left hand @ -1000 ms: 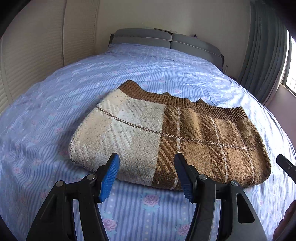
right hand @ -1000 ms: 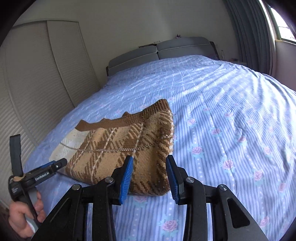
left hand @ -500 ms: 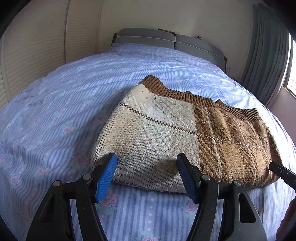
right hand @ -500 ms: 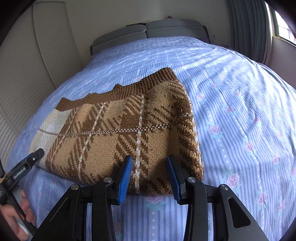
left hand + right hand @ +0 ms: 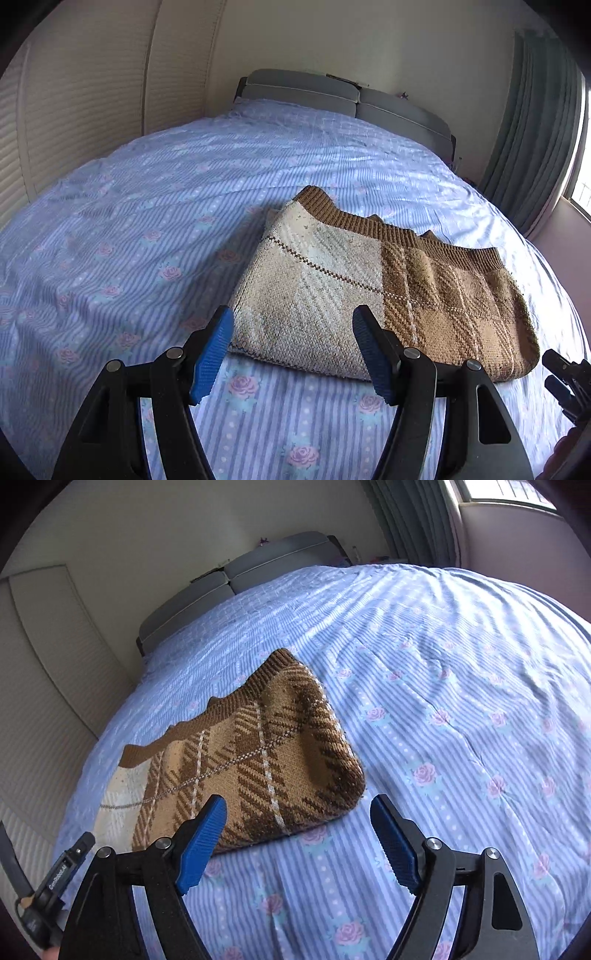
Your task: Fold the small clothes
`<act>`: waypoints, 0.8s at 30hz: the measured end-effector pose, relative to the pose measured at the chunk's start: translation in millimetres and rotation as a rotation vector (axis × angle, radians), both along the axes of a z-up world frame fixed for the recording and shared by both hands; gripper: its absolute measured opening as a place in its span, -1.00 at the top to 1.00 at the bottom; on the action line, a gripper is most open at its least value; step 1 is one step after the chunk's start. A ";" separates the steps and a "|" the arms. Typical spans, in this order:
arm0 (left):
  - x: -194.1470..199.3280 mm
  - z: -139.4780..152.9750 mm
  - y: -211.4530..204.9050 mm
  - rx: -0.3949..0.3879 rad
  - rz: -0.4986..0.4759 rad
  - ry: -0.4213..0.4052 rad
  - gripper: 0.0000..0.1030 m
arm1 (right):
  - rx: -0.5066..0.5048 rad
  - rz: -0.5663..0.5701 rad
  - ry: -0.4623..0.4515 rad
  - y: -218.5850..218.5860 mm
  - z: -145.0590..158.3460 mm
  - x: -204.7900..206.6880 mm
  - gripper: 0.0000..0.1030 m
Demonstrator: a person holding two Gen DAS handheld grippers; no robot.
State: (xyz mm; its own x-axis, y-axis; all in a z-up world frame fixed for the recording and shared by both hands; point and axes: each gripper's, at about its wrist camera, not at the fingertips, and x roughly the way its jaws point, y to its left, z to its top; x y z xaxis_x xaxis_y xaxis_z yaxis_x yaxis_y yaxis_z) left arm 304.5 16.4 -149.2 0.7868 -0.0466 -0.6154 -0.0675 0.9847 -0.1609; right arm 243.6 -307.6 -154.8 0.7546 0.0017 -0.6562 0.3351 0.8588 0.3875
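Note:
A folded knit sweater [image 5: 369, 291], cream and brown plaid with a ribbed brown hem, lies flat on the bed; it also shows in the right wrist view [image 5: 251, 768]. My left gripper [image 5: 293, 350] is open and empty, its blue pads just short of the sweater's cream near edge. My right gripper [image 5: 297, 840] is open wide and empty, just short of the sweater's brown near corner. Each view shows the other gripper at its edge: the right one [image 5: 565, 376], the left one [image 5: 62, 871].
The bed [image 5: 129, 240] has a light blue striped sheet with pink roses. A grey headboard [image 5: 351, 103] stands at the far end. Louvred closet doors [image 5: 74, 110] run along the left, curtains [image 5: 535, 129] and a window on the right.
The right gripper has opened wider and drawn back from the sweater's near edge. The left gripper has shifted left and back a little. The sweater lies still.

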 end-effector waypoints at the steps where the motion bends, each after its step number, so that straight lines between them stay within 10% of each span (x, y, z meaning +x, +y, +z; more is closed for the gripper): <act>1: -1.6 1.3 0.6 -0.001 0.001 0.001 -0.28 | 0.018 -0.011 0.013 -1.0 -4.0 0.6 -0.56; 14: -4.6 7.2 -5.9 0.002 -0.002 0.010 -0.28 | 0.336 -0.040 0.025 -16.5 -58.5 30.5 -0.34; 24: 7.0 -1.5 -7.3 -0.003 0.008 0.025 -0.28 | 0.365 -0.050 -0.075 -19.1 -68.9 56.5 -0.33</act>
State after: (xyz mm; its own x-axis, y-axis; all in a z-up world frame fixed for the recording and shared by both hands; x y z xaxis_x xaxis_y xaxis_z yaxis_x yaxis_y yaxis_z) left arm 311.4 9.1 -150.7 0.7718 -0.0425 -0.6344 -0.0795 0.9835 -0.1625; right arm 300.1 -326.6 -223.7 0.8057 0.1875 -0.5618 0.3318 0.6428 0.6904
